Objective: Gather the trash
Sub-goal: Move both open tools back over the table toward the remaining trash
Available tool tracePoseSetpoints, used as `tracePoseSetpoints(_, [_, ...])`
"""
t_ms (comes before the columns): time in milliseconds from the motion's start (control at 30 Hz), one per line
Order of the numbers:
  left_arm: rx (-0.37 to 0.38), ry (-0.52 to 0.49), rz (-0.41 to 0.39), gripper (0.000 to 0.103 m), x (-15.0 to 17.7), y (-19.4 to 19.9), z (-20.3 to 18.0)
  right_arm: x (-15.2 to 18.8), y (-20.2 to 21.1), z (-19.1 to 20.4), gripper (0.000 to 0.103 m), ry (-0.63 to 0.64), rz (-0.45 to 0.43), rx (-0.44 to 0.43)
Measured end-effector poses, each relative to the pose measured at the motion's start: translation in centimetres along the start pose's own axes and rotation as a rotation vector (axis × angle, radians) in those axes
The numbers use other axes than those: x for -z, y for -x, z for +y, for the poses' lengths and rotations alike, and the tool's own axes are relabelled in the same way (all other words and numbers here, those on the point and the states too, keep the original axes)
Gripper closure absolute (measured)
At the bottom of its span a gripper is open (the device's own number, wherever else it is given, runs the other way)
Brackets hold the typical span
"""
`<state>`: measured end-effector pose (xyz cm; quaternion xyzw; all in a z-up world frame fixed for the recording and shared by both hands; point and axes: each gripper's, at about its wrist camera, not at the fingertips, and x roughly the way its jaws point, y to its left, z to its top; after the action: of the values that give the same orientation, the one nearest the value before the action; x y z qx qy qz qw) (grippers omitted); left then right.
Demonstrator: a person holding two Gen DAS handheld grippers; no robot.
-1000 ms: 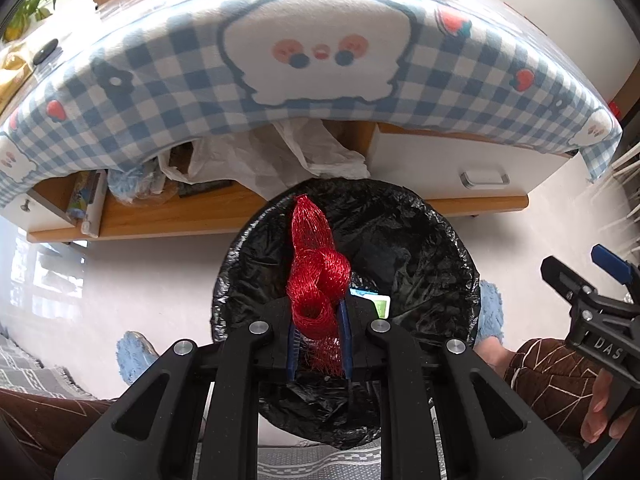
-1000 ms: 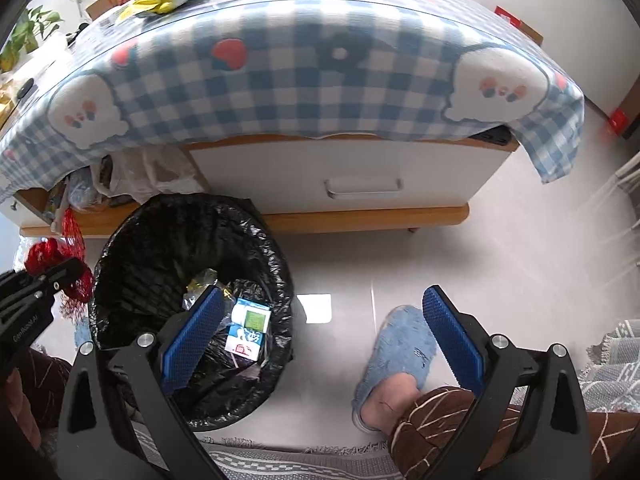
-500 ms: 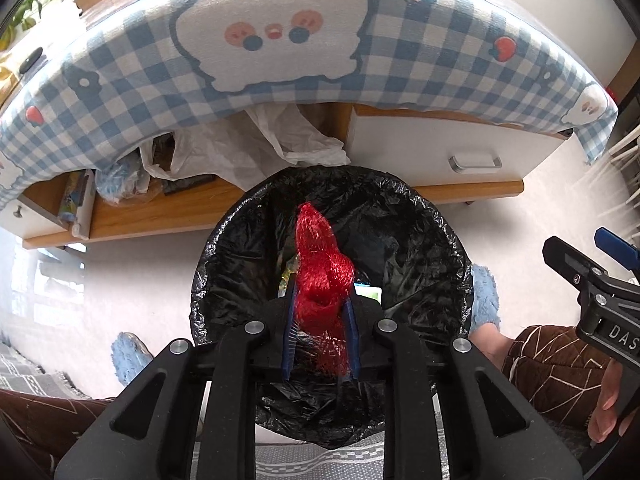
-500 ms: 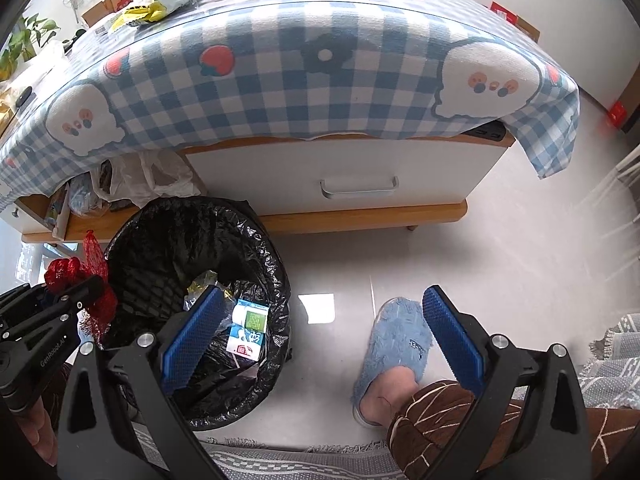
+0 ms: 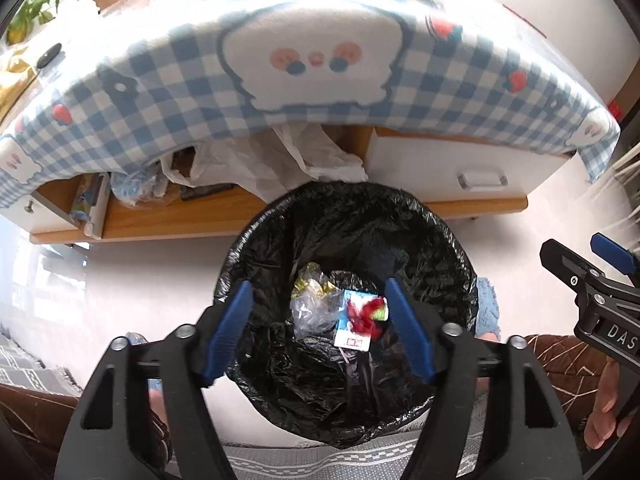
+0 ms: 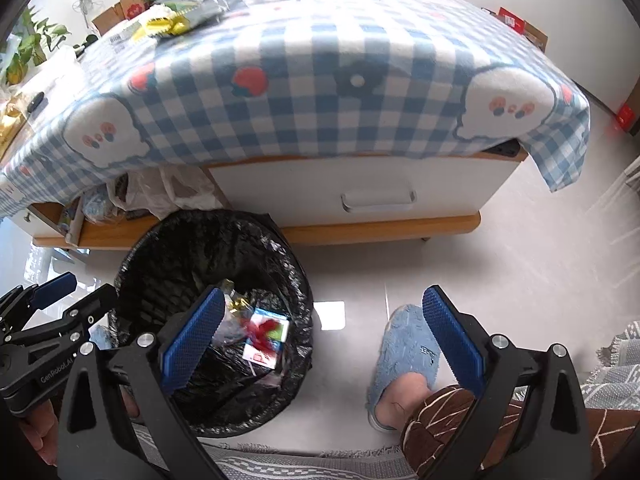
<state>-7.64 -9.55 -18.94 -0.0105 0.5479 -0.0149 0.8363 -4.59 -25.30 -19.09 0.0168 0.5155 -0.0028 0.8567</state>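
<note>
Pale tiled floor (image 6: 520, 264) w/ a low table under a blue-check tablecloth (image 6: 312, 92) at the back; black-lined bin (image 5: 448, 240) sits just in front of it, by the person's slippered foot (image 6: 404, 352). Change vs half a sec ago: red mesh net (image 5: 362, 314) was pinched upright betw the left gripper (image 5: 320, 328) pads over the bin, now it's out of the grip and lying inside the bin on the small carton (image 5: 356, 324), beside the clear plastic wrap (image 5: 312, 312). Left jaws are opening, pads well apart, nothing betw them, only bin contents seen through the gap. Right gripper (image 6: 320, 340) also spread wide and empty, hanging over the bin's right rim and floor, roughly same spot as before. Meaning: this item's drop looks done, so that piece of trash is collected; prob next is back up to the tabletop, where wrappers (image 6: 164, 26) remain at the far left corner. Net orientation: in the grip its long axis ran upright w/ the tip away from the cam; now it's crumpled into a flat-ish clump, blurred, so no clear long axis or pointing dir, can't tell beyond a slight diagonal spread across the carton.
</note>
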Motion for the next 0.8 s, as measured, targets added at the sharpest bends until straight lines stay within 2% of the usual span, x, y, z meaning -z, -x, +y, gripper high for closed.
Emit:
tracePoseSetpoints(300, [-0.020,0.064,-0.085,0.010,-1.2,3.7,3.1,-1.4,1.9,1.6,0.008,0.013,-0.029,0.021])
tracePoseSetpoints(800, [-0.028,0.087,-0.141,0.007,-4.8,9.2,7.2,-5.9,6.4,7.0,0.008,0.100,-0.153,-0.035])
